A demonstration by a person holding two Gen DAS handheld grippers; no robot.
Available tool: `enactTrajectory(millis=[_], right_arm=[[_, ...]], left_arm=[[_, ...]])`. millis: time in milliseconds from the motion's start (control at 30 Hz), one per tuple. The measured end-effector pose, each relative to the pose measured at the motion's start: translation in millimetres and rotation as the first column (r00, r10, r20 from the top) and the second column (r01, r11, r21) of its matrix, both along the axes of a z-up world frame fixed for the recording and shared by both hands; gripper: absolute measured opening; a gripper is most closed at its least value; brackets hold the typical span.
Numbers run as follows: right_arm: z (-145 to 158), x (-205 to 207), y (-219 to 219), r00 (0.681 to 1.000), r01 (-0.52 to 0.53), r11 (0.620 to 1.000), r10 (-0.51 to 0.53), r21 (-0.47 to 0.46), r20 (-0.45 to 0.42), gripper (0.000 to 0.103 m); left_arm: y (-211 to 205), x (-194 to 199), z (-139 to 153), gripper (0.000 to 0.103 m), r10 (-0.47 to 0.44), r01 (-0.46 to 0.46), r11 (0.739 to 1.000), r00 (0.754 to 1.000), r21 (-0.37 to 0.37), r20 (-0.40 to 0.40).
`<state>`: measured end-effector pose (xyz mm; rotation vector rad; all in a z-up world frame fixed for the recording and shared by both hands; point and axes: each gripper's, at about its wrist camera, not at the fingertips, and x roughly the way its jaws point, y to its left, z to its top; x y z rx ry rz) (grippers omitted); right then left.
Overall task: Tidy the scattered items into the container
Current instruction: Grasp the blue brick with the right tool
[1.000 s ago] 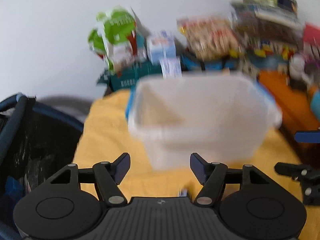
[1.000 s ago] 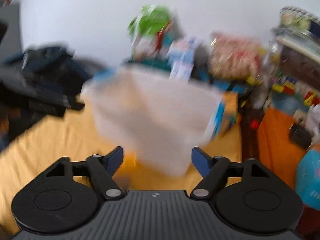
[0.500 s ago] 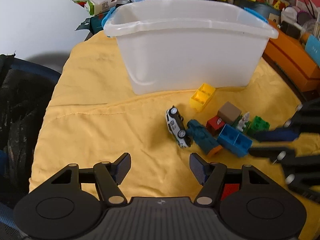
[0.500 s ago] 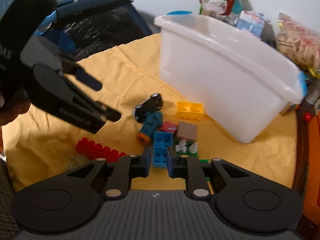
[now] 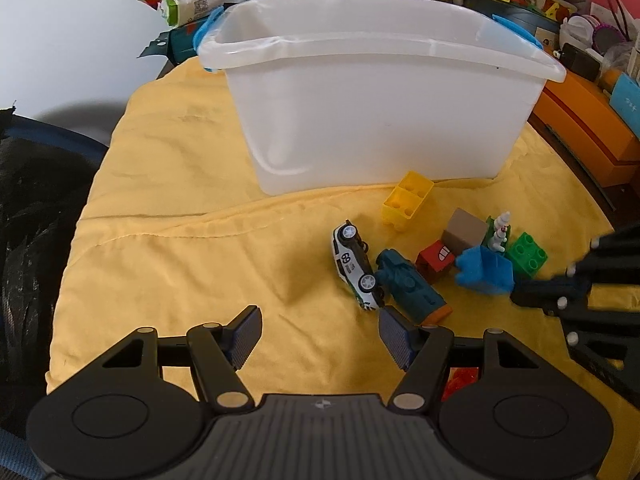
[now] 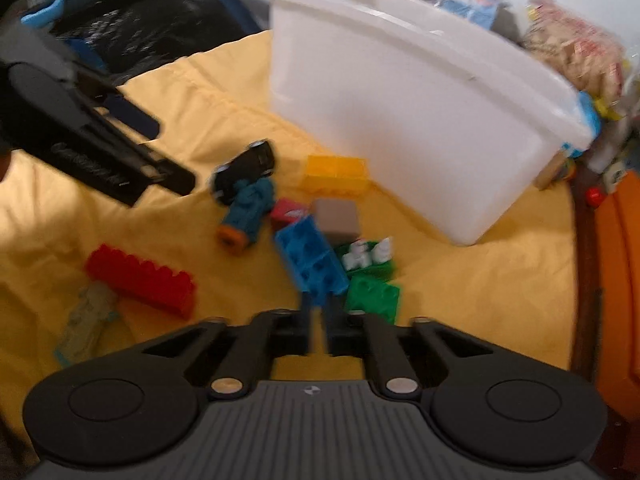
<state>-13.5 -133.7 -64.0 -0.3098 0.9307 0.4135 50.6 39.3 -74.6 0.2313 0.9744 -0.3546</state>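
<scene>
My left gripper (image 5: 320, 334) hangs with its jaws spread and nothing between them, low over the yellow cloth (image 5: 180, 240), just short of the toy car (image 5: 354, 266). If I close from here I'd likely nip cloth, or nudge the car into the teal toy (image 5: 408, 284) lying against it.

My right gripper (image 6: 318, 320) is clamped on one end of the blue brick (image 6: 312, 260), which tilts up off the cloth. The hold looks shallow, so my worry is the brick pivoting out on the way up, or dragging the green brick (image 6: 374, 294) beside it.

The brick is bright blue plastic, two studs wide, hollow side showing in the left view. The white tub (image 5: 380, 120) stands well behind the pile, open-topped, its high wall needing a clear lift.
</scene>
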Motion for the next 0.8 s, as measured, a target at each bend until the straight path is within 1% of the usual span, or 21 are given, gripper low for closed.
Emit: enactTrajectory(millis=[100, 167, 233, 267, 300, 333, 400, 467, 533, 567, 600, 633, 667, 700, 733, 800], right_arm=[[8, -5, -1, 1.000, -0.013, 0.998, 0.015, 0.066, -0.021, 0.000], [14, -7, -4, 1.000, -0.003, 0.996, 0.004, 0.093, -0.009, 0.001], [17, -10, -3, 0.998, -0.029, 0.997, 0.024, 0.078, 0.059, 0.011], [16, -10, 0, 0.996, -0.041, 0.997, 0.036, 0.059, 0.080, 0.028], [15, -7, 3, 0.995, -0.047, 0.998, 0.044, 0.037, 0.086, 0.037], [14, -3, 5, 0.995, -0.043, 0.999, 0.041, 0.027, 0.088, 0.035], [13, 7, 4, 0.997, 0.007, 0.999, -0.010, 0.047, 0.075, 0.034], [13, 17, -3, 0.997, 0.066, 0.992, -0.071, 0.109, 0.044, 0.034], [13, 25, -11, 0.991, 0.129, 0.974, -0.131, 0.187, -0.001, 0.031], [13, 28, -16, 0.988, 0.153, 0.961, -0.152, 0.230, -0.022, 0.029], [11, 31, -20, 0.984, 0.180, 0.948, -0.172, 0.264, -0.051, 0.025], [9, 32, -22, 0.980, 0.198, 0.942, -0.184, 0.272, -0.075, 0.023], [5, 35, -21, 0.979, 0.202, 0.946, -0.186, 0.252, -0.083, 0.020], [3, 33, -18, 0.983, 0.183, 0.957, -0.171, 0.225, -0.070, 0.020], [3, 28, -14, 0.990, 0.142, 0.967, -0.134, 0.210, -0.053, 0.020], [6, 16, -4, 0.998, 0.052, 0.981, -0.042, 0.186, -0.056, 0.020]], left_arm=[[-3, -1, -1, 0.068, -0.012, 0.012, 1.000, 1.000, 0.007, 0.008], [-3, -1, -2, 0.068, -0.017, 0.017, 1.000, 1.000, 0.007, 0.006], [-3, -2, -4, 0.068, -0.017, 0.017, 1.000, 1.000, 0.008, 0.000], [-4, -3, -4, 0.068, -0.016, 0.017, 1.000, 1.000, 0.010, -0.003], [-4, -4, -5, 0.068, -0.018, 0.018, 1.000, 1.000, 0.012, -0.004], [-4, -5, -5, 0.068, -0.019, 0.019, 1.000, 1.000, 0.014, -0.003], [-4, -7, -4, 0.068, -0.020, 0.020, 1.000, 1.000, 0.015, 0.004], [-3, -9, -2, 0.068, -0.015, 0.015, 1.000, 1.000, 0.017, 0.014], [0, -11, -2, 0.068, -0.006, 0.006, 1.000, 1.000, 0.016, 0.016], [1, -12, -2, 0.068, 0.001, -0.001, 1.000, 1.000, 0.015, 0.014], [2, -12, -2, 0.068, 0.009, -0.009, 1.000, 1.000, 0.014, 0.010], [3, -12, -3, 0.068, 0.014, -0.014, 1.000, 1.000, 0.013, 0.006], [3, -13, -3, 0.068, 0.018, -0.018, 1.000, 1.000, 0.011, 0.002], [3, -14, -4, 0.068, 0.019, -0.019, 1.000, 1.000, 0.012, 0.000], [3, -16, -3, 0.068, 0.016, -0.016, 1.000, 1.000, 0.015, 0.003], [2, -20, -3, 0.068, 0.008, -0.008, 1.000, 1.000, 0.022, 0.011]])
